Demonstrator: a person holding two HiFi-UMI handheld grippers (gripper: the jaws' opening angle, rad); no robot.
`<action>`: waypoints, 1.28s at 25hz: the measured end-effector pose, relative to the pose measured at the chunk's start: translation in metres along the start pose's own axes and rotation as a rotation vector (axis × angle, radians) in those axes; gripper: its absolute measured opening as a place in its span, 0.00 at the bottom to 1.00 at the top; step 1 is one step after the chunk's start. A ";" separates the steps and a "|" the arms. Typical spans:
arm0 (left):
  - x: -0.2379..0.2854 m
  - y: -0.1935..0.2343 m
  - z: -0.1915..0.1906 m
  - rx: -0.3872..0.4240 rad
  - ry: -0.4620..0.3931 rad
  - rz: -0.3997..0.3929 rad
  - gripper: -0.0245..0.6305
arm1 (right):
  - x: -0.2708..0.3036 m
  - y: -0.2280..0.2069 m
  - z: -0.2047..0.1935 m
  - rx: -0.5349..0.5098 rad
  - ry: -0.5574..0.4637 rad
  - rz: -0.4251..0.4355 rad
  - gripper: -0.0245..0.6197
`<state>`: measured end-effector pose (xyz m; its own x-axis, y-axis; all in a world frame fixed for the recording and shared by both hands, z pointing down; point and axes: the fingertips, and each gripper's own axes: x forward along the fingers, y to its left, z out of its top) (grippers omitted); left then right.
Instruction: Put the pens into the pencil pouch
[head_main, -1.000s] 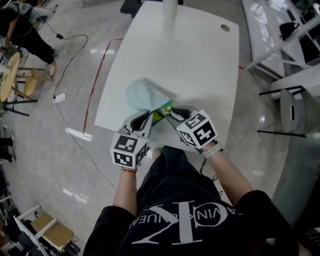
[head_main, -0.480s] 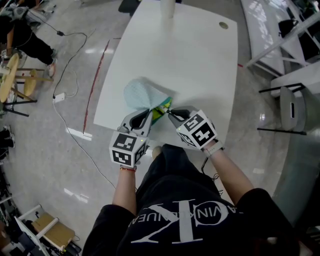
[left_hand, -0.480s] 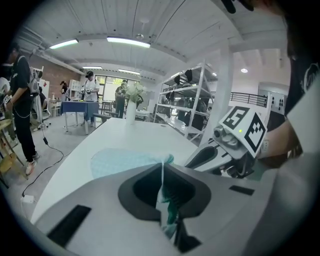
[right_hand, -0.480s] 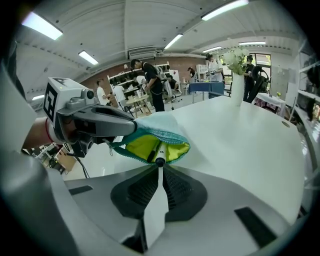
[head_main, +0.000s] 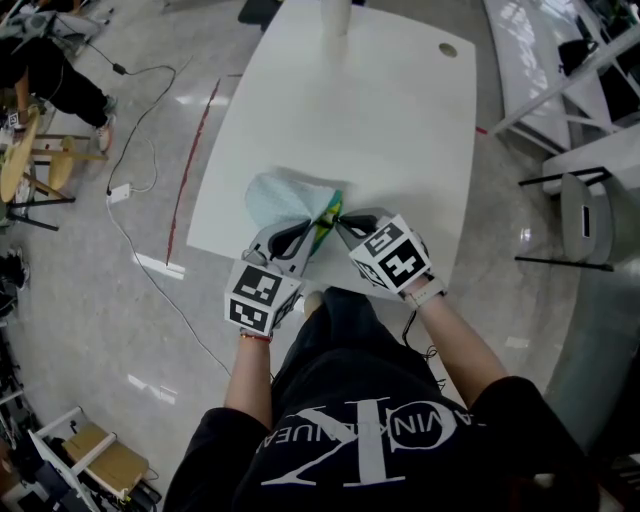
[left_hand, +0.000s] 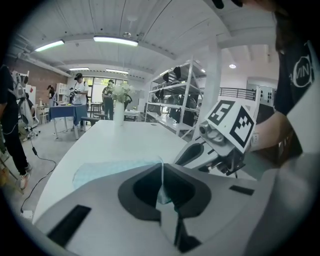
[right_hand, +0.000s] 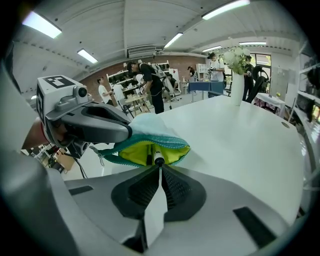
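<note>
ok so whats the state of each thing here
pencil pouch: unzipped, mouth gaping, yellow lining showing
pen: mostly inside the pouch, end poking out of the mouth
left gripper: shut on the pouch's edge, holding it up
right gripper: has just been closing, now pinching the pen's end
vase: upright at the table's far end

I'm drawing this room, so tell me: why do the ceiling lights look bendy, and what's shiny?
Left gripper view: the wide lens curves the ceiling lights and shelves, and the picture's corners go dark and round. Head view: the floor shows white glare patches. Right gripper view: the pencil pouch looks sharp, its yellow lining brightly lit.
</note>
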<state>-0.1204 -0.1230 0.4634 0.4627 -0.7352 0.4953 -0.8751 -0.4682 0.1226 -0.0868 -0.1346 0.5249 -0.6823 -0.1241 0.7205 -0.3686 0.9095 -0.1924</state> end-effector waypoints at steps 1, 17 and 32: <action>0.001 -0.001 -0.001 0.004 0.003 -0.003 0.06 | 0.001 -0.001 -0.002 0.003 0.003 0.000 0.08; -0.005 0.042 -0.042 0.000 0.106 0.170 0.06 | -0.007 -0.001 -0.015 0.118 -0.071 0.037 0.05; -0.019 0.051 -0.056 -0.147 0.052 0.192 0.06 | -0.020 -0.001 -0.015 0.180 -0.167 0.037 0.05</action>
<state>-0.1816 -0.1056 0.5083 0.2813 -0.7760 0.5645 -0.9593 -0.2432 0.1437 -0.0638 -0.1271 0.5204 -0.7869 -0.1696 0.5933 -0.4378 0.8310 -0.3432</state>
